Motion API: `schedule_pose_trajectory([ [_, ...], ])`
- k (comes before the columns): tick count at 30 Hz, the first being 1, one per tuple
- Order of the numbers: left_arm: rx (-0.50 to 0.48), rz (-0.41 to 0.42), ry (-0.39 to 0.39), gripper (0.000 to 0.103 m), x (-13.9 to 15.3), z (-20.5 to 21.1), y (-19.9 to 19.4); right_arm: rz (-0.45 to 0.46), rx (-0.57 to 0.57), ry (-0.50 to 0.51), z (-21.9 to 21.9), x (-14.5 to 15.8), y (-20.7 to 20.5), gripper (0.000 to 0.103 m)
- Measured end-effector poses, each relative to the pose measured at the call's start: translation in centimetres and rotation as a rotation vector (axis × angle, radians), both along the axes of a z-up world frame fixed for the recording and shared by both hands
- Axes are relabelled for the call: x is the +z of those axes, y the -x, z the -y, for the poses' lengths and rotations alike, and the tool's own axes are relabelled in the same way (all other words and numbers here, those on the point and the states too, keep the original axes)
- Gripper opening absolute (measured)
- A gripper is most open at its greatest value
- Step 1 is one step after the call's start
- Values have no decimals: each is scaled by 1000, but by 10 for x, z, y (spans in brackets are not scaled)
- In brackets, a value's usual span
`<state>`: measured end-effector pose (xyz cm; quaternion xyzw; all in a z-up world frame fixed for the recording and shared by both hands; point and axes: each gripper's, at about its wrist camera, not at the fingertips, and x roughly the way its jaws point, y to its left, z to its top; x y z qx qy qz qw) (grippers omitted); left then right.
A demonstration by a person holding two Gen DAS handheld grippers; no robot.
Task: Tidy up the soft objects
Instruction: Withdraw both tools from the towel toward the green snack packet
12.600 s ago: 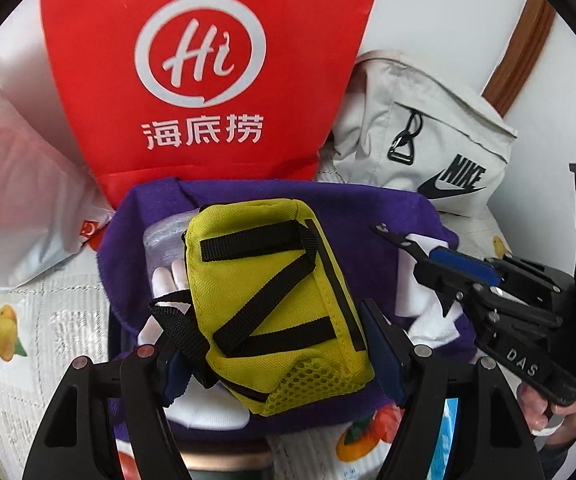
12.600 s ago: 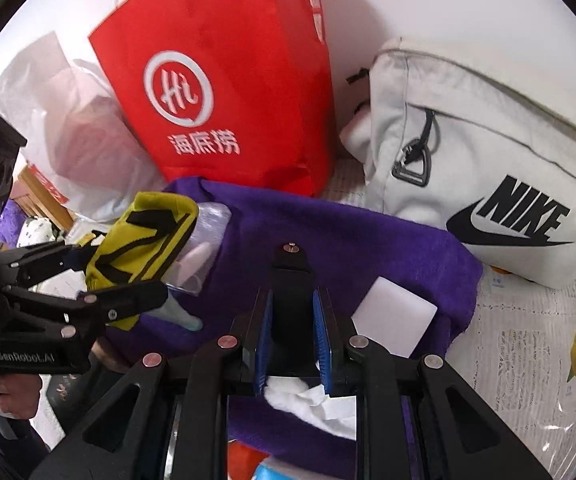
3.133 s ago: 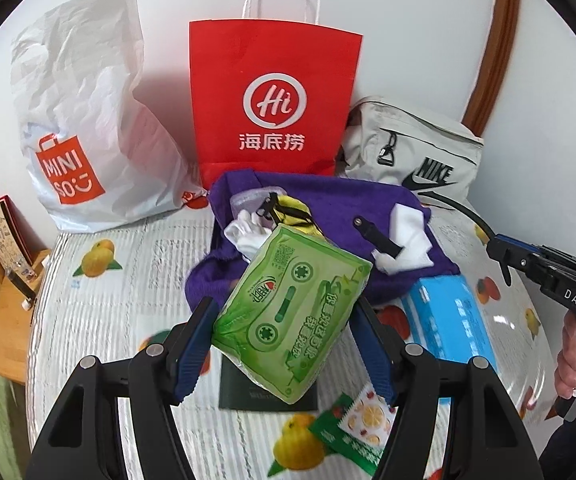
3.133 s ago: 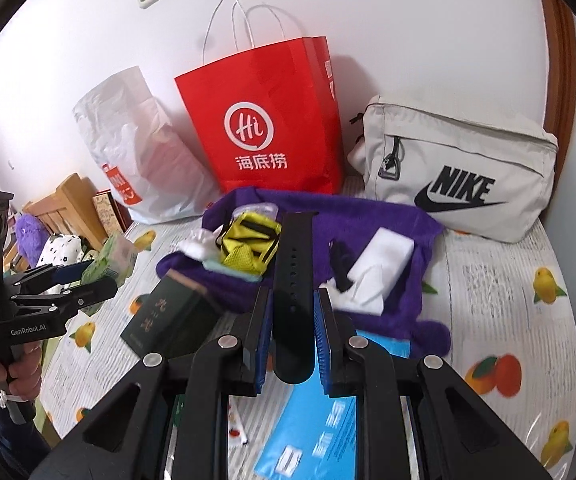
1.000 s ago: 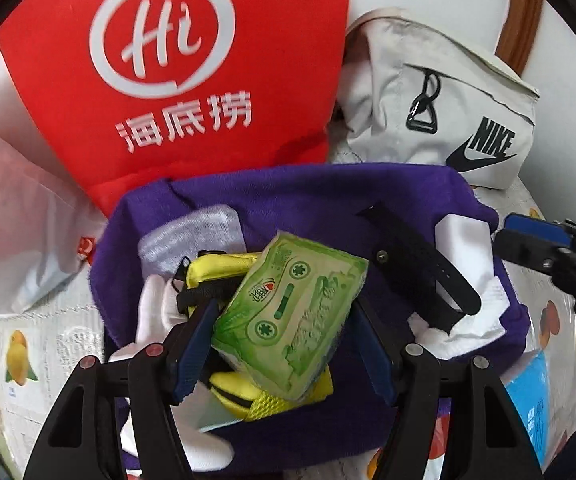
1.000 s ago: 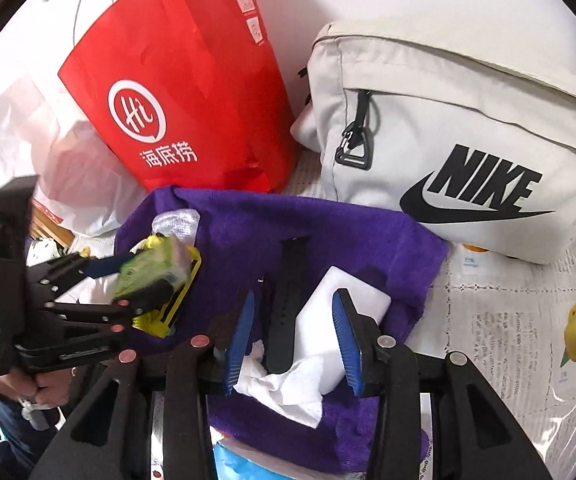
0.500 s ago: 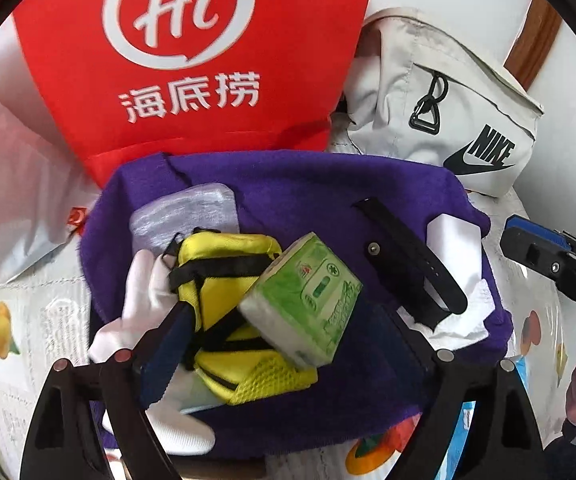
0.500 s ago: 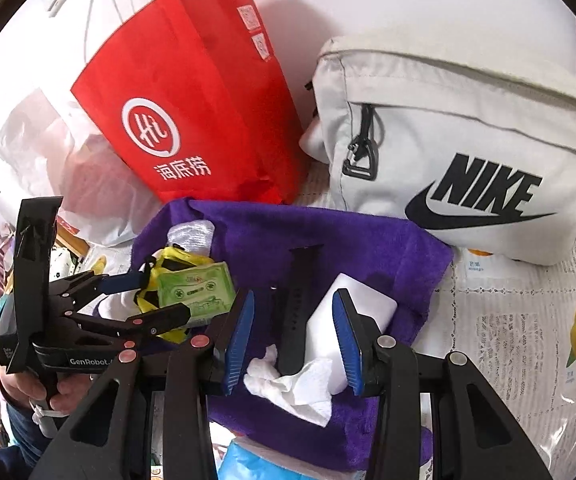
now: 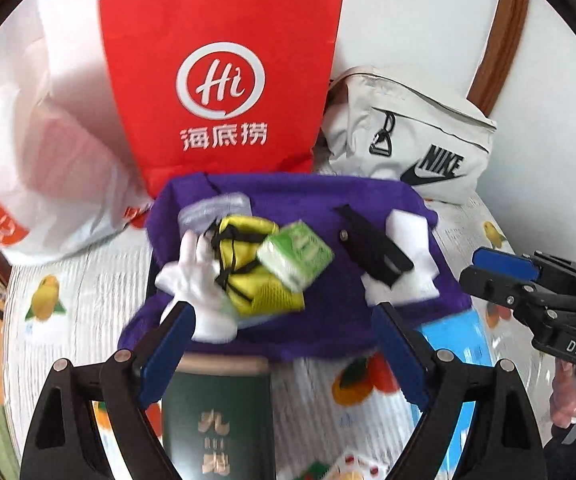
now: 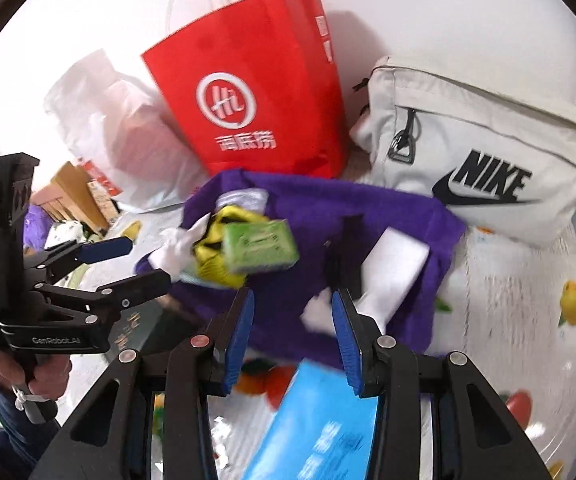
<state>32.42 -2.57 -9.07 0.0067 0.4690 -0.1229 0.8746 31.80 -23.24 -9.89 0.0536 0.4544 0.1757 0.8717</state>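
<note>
A purple towel lies on the table and holds a pile of soft things. A green tissue pack rests on a yellow pouch, beside a white glove, a black strap and a white sponge. My left gripper is open and empty, just in front of the towel. My right gripper is open and empty over the towel's near edge. The tissue pack and the pouch also show in the right wrist view.
A red paper bag, a white plastic bag and a grey Nike bag stand behind the towel. A dark green box and a blue packet lie in front of it on the fruit-print tablecloth.
My left gripper has let go of the green tissue pack, which now lies on the yellow pouch, and has pulled back. My right gripper has opened and drawn back from the black strap.
</note>
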Motion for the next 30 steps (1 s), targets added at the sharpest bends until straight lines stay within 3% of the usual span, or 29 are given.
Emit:
schedule_pose_trajectory([
  [9, 36, -49, 20, 90, -9, -24, 76, -18, -12, -7, -15, -9, 74, 41],
  [18, 140, -73, 23, 90, -28, -59, 136, -31, 98, -41, -43, -29, 148, 46],
  [23, 168, -78, 36, 90, -36, -71, 155, -59, 145, -25, -60, -52, 174, 51],
  [30, 156, -71, 56, 90, -46, -76, 169, -95, 147, 3, -75, -86, 181, 52],
])
